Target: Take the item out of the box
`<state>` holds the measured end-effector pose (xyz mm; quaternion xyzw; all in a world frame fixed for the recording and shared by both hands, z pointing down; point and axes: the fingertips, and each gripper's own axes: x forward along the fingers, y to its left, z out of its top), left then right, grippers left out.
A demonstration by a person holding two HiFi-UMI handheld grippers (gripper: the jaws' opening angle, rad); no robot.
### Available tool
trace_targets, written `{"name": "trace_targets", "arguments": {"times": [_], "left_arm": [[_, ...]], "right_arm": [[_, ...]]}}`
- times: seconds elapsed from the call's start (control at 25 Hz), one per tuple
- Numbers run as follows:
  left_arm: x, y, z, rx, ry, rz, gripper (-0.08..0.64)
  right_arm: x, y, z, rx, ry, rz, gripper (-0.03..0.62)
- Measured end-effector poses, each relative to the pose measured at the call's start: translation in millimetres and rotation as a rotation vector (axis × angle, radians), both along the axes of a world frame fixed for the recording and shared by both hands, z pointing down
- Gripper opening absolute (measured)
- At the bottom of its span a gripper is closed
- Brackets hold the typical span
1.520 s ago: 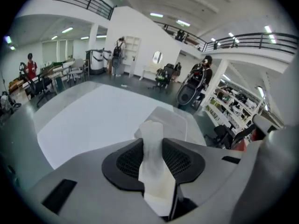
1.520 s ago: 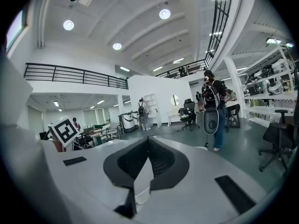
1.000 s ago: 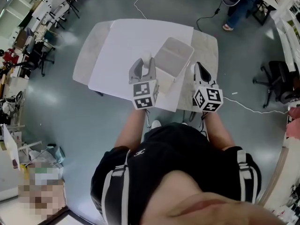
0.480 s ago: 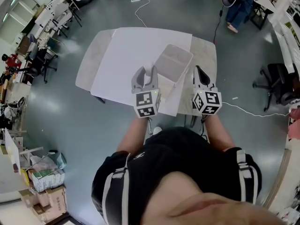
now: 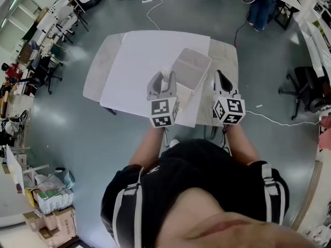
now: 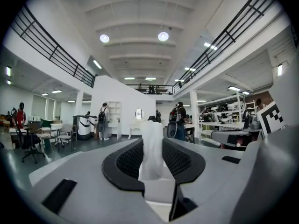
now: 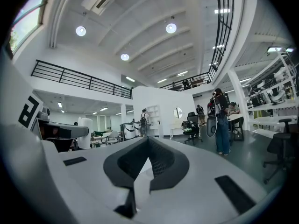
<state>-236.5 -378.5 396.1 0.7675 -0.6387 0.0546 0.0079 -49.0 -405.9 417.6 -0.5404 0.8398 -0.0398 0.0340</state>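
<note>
- The jaws of the left gripper [image 6: 152, 146] are closed partway on a slim, white, slightly translucent item [image 6: 152, 148]. It is pinched at the middle between the two dark ribbed pads, and its top stands out beyond the fingertips.
- The jaws of the right gripper [image 7: 148, 143] are brought together at the tips, and nothing is gripped between them.
- In the head view the white item is seen outside the clear, rectangular plastic box [image 5: 195, 61], just to the left of the box's near-left side. Its height over the surface cannot be told.
- The box is set on a large white sheet [image 5: 147, 50], at the sheet's right side, with one corner turned toward the near edge. No contents can be made out inside it.
- The sheet is spread over a pale grey table with rounded corners [image 5: 98, 68]; bare tabletop is left showing at the far left and the far right.
- The right gripper is held to the right of the box, near the table's near-right edge, apart from the box.
- Both grippers are held side by side in front of a person in a black top with white stripes [image 5: 191, 190], with the box between them and slightly farther.
- A white cable [image 5: 279, 120] is laid across the grey floor to the right of the table.
</note>
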Motion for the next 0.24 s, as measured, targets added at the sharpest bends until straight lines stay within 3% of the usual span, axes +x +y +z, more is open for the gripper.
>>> {"name": "trace_targets", "arguments": {"times": [0.24], "left_arm": [[-2.8,-2.1,4.7,-0.027,0.022,0.004,0.133]], "right_arm": [[-0.9,3.0,-1.6,0.002,-0.001,0.006,0.012]]}}
